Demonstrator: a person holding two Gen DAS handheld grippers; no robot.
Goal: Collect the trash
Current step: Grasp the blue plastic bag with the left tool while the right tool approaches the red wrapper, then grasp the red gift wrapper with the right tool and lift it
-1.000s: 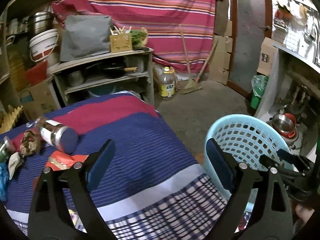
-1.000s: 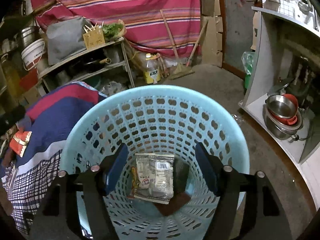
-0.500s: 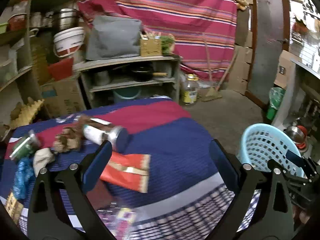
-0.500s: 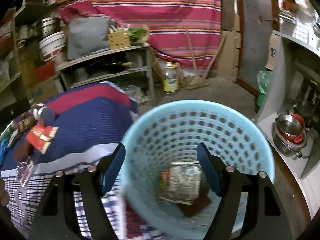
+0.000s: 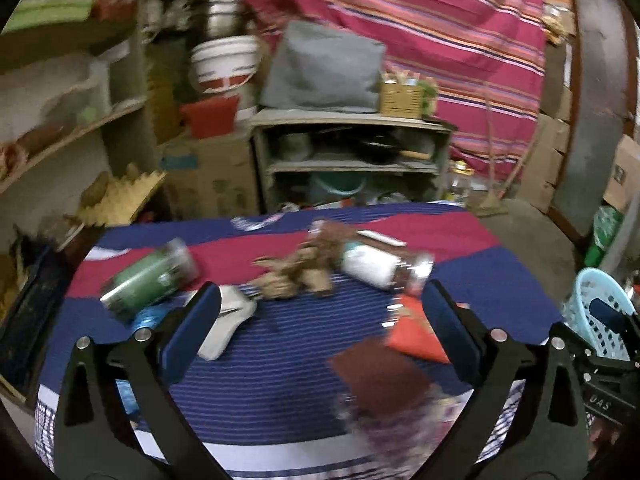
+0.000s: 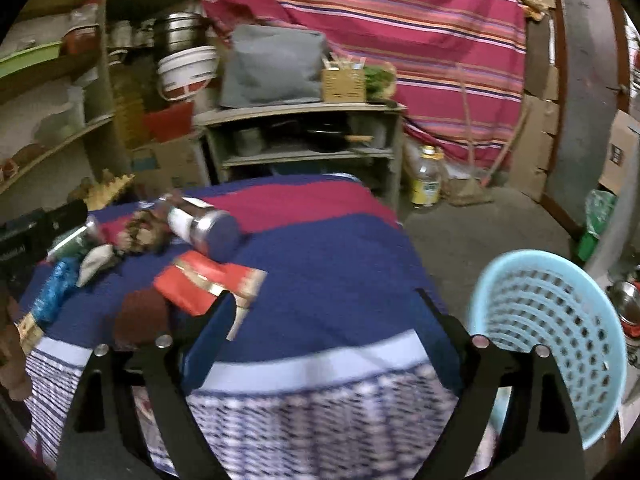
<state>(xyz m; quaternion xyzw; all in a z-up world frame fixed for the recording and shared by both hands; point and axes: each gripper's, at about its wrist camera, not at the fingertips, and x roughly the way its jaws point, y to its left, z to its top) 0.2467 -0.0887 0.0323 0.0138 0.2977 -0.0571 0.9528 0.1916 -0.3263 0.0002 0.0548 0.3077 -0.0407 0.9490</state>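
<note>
I am holding my left claw (image 5: 320,332) spread wide, nothing between its blue pads (image 5: 192,336), above the near part of the table (image 5: 280,380) with its blue and red striped cloth. Just ahead of it and slightly right, a brown wrapper (image 5: 376,376) is lying flat, and a red packet (image 5: 416,336) is touching it beside my right pad. By my left pad a white scrap (image 5: 224,324) is resting, with a green can (image 5: 148,280) on its side further out to the left. Straight ahead, beyond the scrap, a crumpled brown wad (image 5: 296,272) is sitting against a jar (image 5: 384,266) lying on its side. The picture is blurred, so finer detail is lost.

I am keeping my right claw (image 6: 324,340) just as wide apart and empty, at the table's near edge. The red packet (image 6: 208,280) is showing just ahead of its left pad (image 6: 208,344), the brown wrapper (image 6: 140,316) to the left of that, the jar (image 6: 208,228) further out. The light blue basket (image 6: 560,336) is standing on the floor to the right of this claw, beside the table.
</note>
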